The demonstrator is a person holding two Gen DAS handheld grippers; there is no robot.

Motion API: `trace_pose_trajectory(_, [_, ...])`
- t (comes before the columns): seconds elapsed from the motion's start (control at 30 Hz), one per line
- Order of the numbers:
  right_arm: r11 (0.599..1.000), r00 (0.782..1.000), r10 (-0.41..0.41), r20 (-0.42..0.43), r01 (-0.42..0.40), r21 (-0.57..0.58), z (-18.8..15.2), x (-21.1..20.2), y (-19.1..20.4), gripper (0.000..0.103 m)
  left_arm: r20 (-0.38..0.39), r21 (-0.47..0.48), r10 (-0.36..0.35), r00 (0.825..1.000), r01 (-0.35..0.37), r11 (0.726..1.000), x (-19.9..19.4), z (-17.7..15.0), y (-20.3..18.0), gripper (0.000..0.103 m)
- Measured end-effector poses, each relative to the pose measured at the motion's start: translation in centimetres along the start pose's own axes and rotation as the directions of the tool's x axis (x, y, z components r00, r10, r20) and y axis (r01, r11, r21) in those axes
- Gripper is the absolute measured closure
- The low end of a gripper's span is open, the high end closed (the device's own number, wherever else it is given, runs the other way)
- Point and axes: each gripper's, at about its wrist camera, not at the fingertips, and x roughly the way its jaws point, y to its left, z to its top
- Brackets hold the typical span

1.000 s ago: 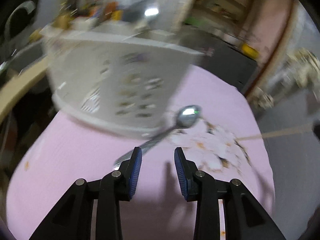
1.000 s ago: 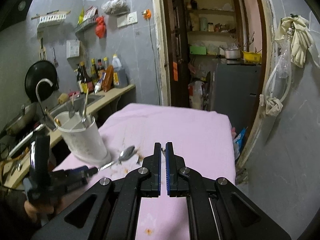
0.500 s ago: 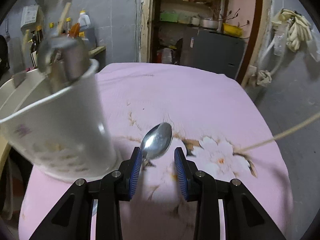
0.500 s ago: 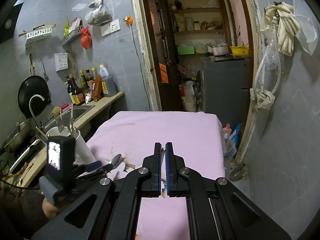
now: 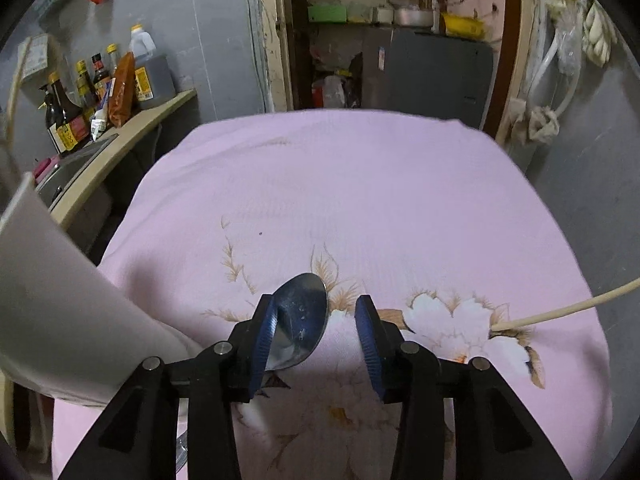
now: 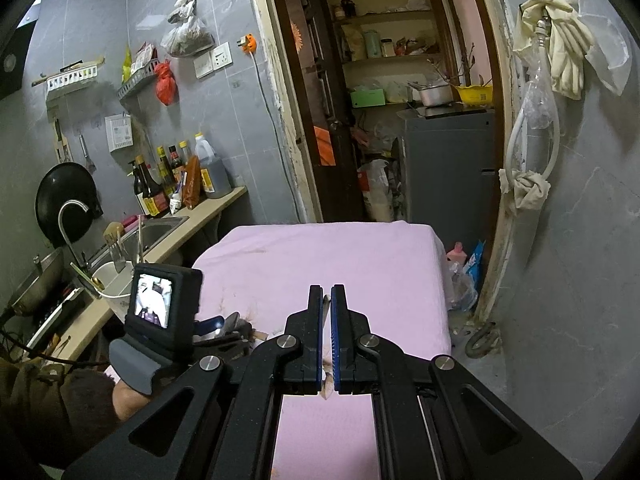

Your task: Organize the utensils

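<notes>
While the left gripper (image 5: 316, 330) hangs low over the bench: its blue pads stand wide apart with the spoon bowl between them.
Spoon (image 5: 298, 326): a steel spoon, its bowl lying against the inner face of the left pad (image 5: 264, 338), clear of the other pad; the handle runs back under the gripper, out of sight; whether the pad actually bears on it cannot be told.
Utensil holder (image 5: 60, 320): white, looming at the left edge just beside the left gripper; in the right wrist view it (image 6: 112, 280) holds a spatula and other utensils upright.
Right gripper (image 6: 327, 340): pads nearly together, only a thin slit between them, nothing held.
Bench cover (image 5: 360, 200): pink cloth with a flower print.
Cream cord (image 5: 568, 310): crosses the right edge of the cloth.
</notes>
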Motion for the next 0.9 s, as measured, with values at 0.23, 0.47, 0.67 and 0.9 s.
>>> trace_pose_trajectory(0.23, [1.000,1.000,-0.012,-0.002,0.012,0.009,0.0,0.1,-0.1,0.100,-0.022,-0.005,0.046,0.999,-0.046,0.999,0.1,0.3,0.2,0.094])
trace_pose_trajectory(0.47, [1.000,1.000,0.000,-0.001,0.000,-0.006,0.1,-0.1,0.5,0.100,0.050,-0.045,-0.003,0.999,0.005,0.999,-3.6,-0.3,1.8,0.099])
trace_pose_trajectory(0.67, [0.999,1.000,0.019,0.003,-0.019,-0.034,0.7,-1.1,2.8,0.100,0.161,-0.088,-0.164,0.973,0.179,0.980,-9.5,-1.1,5.0,0.101])
trace_pose_trajectory(0.9, [0.998,1.000,0.025,0.018,-0.024,-0.057,2.0,-2.6,6.3,0.100,0.232,-0.135,-0.334,0.914,0.370,0.919,-14.9,-0.2,9.1,0.101])
